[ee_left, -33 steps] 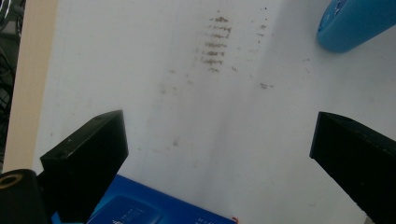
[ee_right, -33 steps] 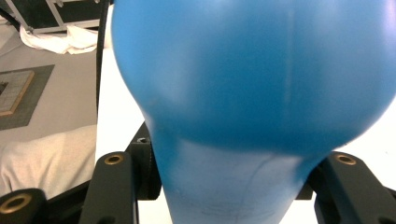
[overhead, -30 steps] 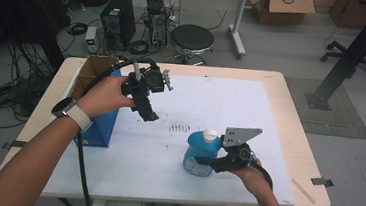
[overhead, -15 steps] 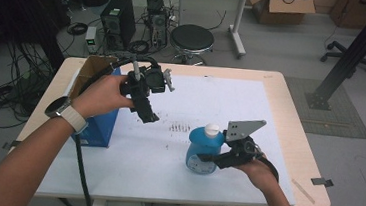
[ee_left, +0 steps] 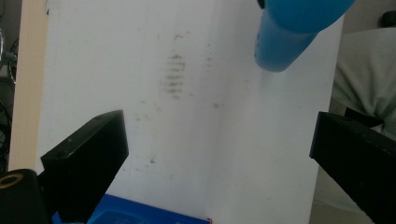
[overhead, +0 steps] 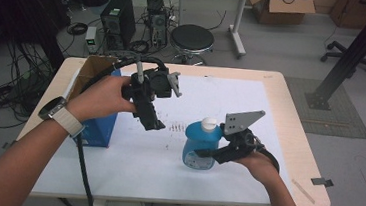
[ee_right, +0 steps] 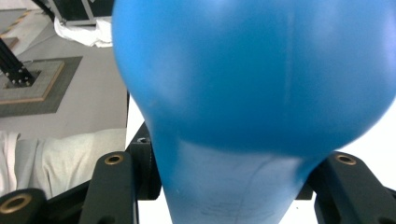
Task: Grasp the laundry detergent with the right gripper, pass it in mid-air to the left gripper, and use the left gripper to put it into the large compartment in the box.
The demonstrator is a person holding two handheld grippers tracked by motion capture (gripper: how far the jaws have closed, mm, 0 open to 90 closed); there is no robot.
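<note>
Your right claw (overhead: pixel 205 154) is clamping the blue bottle (overhead: pixel 200 145) — in the right gripper view its two black jaws are pressing on either side of the narrower part of the body, just where the bottle is swelling out into a broad, rounded bulge. The bottle is looking like smooth, matte, sky-blue plastic with a faint moulding seam running down its side, and in the high view it is wearing a white cap (overhead: pixel 209 123) at its top. You are holding it near the front right part of the table (overhead: pixel 290 112), over the white sheet (overhead: pixel 232 95) that is covering most of the wooden top; whether its base is resting on the sheet or hanging just above it you cannot tell from the pictures. Your left claw (overhead: pixel 155 124) is standing wide apart with nothing between its jaws, pointing down and toward the bottle from the left half of the table, well apart from it. In the left gripper view the bottle's blue body is showing at the upper right, beyond the open jaws, and a patch of grey smudges (ee_left: pixel 173 77) is marking the sheet between. Beside your left hand (overhead: pixel 102 97) an open cardboard box with a blue side (overhead: pixel 97 131) is sitting at the table's left edge — your wrist there is carrying a watch with a pale strap (overhead: pixel 62 115).
</note>
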